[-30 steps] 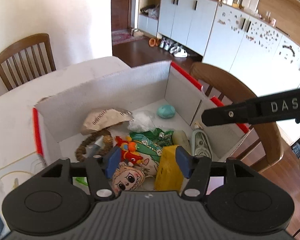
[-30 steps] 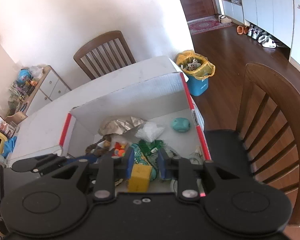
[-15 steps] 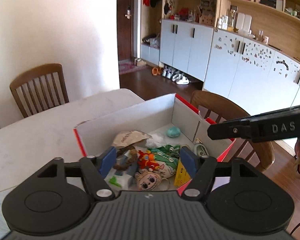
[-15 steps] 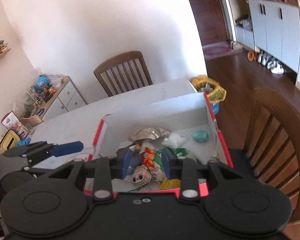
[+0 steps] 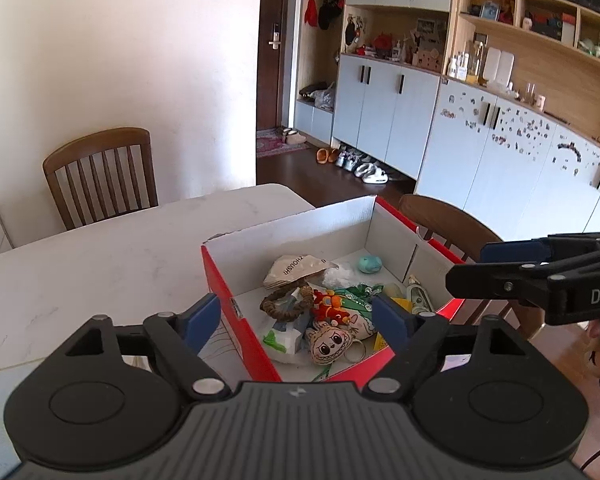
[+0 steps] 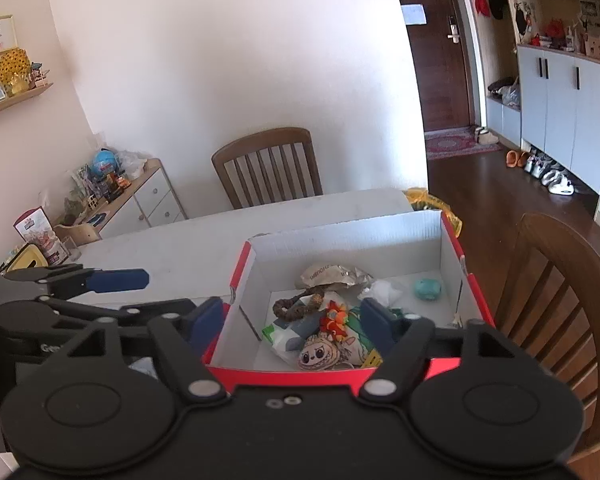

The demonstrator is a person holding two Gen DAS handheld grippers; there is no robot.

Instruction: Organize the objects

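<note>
The red box (image 5: 240, 312) sits at the desk (image 5: 100, 264) edge, long side running away toward the far chair (image 6: 268, 172), full of trinkets. Both the left claw (image 5: 300, 316) and right claw (image 6: 296, 320) hang above it, jaws opening wide, nothing between them.

The left gripper (image 5: 298, 318) is made of matte black plastic, with a ribbed grey-black housing and two big round discs at its base. Silver screws mark the pivots of its angular black link arms. Its fingers (image 5: 202, 316) carry dark blue pads. The right gripper (image 6: 296, 320) has the same black body, the same discs and silver screws, and blue pads as well. On its side are white letters, "DA".
</note>
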